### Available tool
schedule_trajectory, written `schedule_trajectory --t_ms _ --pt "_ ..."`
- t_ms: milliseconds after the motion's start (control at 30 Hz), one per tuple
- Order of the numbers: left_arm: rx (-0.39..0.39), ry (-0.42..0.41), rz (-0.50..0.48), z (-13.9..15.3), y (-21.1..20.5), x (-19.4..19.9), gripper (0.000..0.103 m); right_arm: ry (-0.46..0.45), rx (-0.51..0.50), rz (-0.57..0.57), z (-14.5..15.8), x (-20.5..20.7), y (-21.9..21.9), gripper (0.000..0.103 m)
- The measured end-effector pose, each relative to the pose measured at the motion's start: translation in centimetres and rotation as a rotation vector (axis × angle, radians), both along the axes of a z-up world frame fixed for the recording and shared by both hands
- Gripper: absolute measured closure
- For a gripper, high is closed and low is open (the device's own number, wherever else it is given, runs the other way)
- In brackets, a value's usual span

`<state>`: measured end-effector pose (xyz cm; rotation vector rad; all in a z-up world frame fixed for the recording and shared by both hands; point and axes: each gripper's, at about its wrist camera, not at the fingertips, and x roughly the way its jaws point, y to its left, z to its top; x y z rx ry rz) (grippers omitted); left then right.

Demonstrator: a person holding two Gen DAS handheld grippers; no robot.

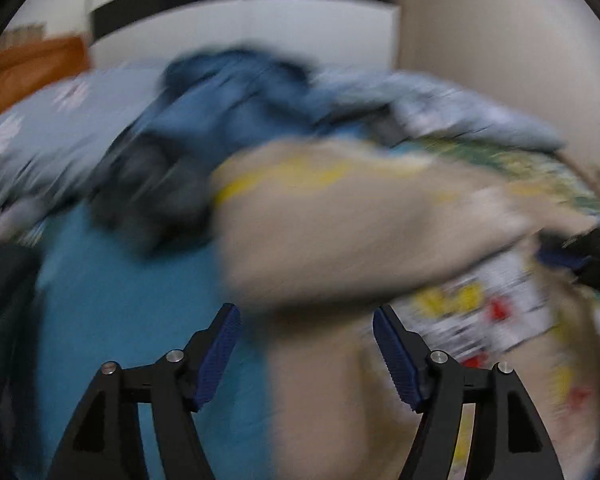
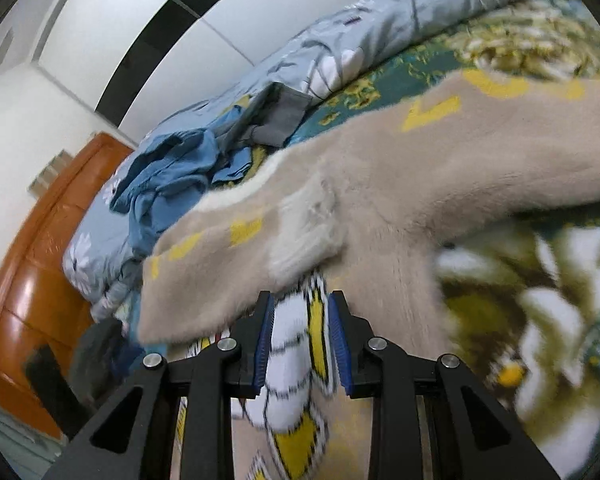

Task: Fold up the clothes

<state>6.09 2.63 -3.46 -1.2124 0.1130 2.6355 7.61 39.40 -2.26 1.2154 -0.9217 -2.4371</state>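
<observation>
A beige fleece garment (image 2: 400, 168) with yellow marks and a white, yellow and red printed panel lies across a bed. My right gripper (image 2: 302, 304) is shut on the printed part of that garment (image 2: 296, 344), the cloth bunched between its blue pads. In the blurred left wrist view the same beige garment (image 1: 340, 232) spreads in front of my left gripper (image 1: 306, 316), which is open and empty just above the cloth. My right gripper also shows dark at that view's right edge (image 1: 592, 256).
A teal and yellow floral blanket (image 2: 540, 320) covers the bed. A crumpled blue garment (image 2: 172, 168) and a grey cloth (image 2: 280, 120) lie by a grey floral duvet (image 2: 360, 32). An orange wooden headboard (image 2: 40, 260) and white wall stand behind. A teal cloth (image 1: 140, 320) lies at the left.
</observation>
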Motion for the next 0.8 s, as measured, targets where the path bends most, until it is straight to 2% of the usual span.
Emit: schedule_trajectory --t_ms 67,133,333,367,433,467,533,633,700,767,800 --pt "0.011 -0.053 0.063 -1.0 -1.8 -0.8 0.028 -0.015 -0.038 -0.031 -0.5 -0.9 0.2 0.074" --pt "0.089 -0.066 0.087 -1.1 -3.0 -1.0 0.028 -0.020 -0.058 -0.053 -0.7 -1.5 0.3 0.074" --pt "0.170 -0.044 0.074 -0.9 -2.5 -2.0 0.028 -0.024 -0.109 -0.086 -0.5 -2.8 -0.1 0.075" --pt "0.173 -0.040 0.076 -0.9 -2.4 -2.2 0.028 -0.021 -0.116 -0.084 -0.3 -3.0 -0.3 0.078" --pt "0.165 -0.035 0.083 -0.8 -2.1 -2.6 0.028 -0.003 -0.101 -0.076 0.4 -3.2 -0.2 0.094" --pt "0.154 -0.031 0.091 -0.9 -2.2 -2.8 0.028 0.007 -0.091 -0.071 0.8 -3.2 -0.2 0.095" --pt "0.138 -0.025 0.110 -1.0 -2.4 -3.0 0.028 0.084 -0.051 -0.076 2.6 -2.9 0.5 0.095" --pt "0.159 -0.034 0.135 -1.3 -3.2 -3.4 0.026 0.191 -0.060 -0.129 4.7 -1.7 3.0 0.096" --pt "0.157 -0.043 0.146 -1.6 -3.3 -3.5 0.026 0.196 -0.045 -0.149 4.9 -1.4 4.1 0.096" --pt "0.160 -0.050 0.162 -1.8 -3.5 -3.6 0.026 0.153 0.041 -0.180 4.0 -1.0 4.7 0.096" --pt "0.166 -0.052 0.166 -1.9 -3.6 -3.6 0.026 0.119 0.025 -0.192 3.0 -0.9 5.2 0.096"
